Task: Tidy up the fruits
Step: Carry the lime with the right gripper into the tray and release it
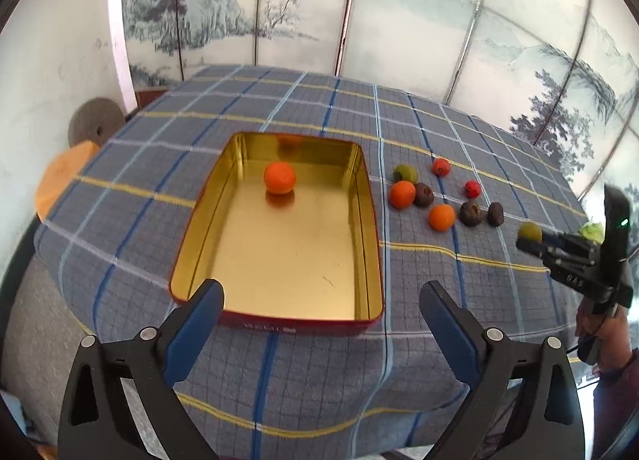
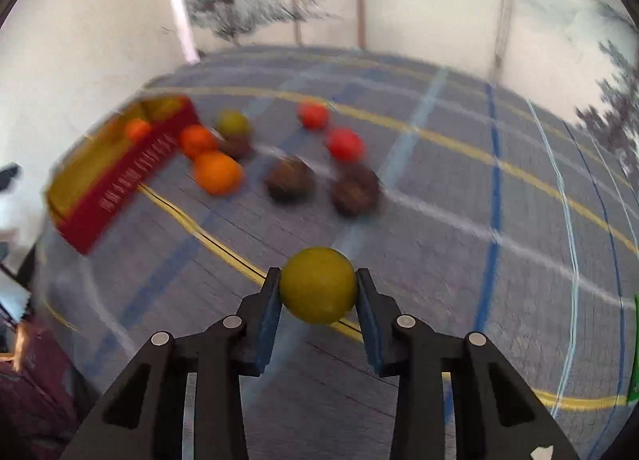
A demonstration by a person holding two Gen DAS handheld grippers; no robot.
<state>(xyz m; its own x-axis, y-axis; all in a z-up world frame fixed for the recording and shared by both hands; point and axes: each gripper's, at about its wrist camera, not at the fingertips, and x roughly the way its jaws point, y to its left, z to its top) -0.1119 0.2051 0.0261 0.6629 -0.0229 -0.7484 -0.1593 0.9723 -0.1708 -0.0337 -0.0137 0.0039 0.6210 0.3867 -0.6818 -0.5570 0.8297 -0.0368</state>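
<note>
A red tin with a gold inside (image 1: 279, 272) lies on the checked tablecloth and holds one orange fruit (image 1: 279, 178). My left gripper (image 1: 321, 300) is open and empty, above the tin's near edge. My right gripper (image 2: 317, 288) is shut on a yellow-green fruit (image 2: 318, 285) and holds it above the cloth; it shows in the left wrist view (image 1: 529, 231) at the right. Loose fruits lie right of the tin: two orange (image 1: 402, 194), two red (image 1: 441, 167), three dark brown (image 1: 470, 214) and one green (image 1: 405, 172). The right wrist view is blurred.
The table's near edge drops off below the tin. A painted folding screen (image 1: 399, 12) stands behind the table. A grey disc (image 1: 96, 126) and an orange one (image 1: 64, 180) are off the table's left edge. A green object (image 1: 592, 231) lies at the far right.
</note>
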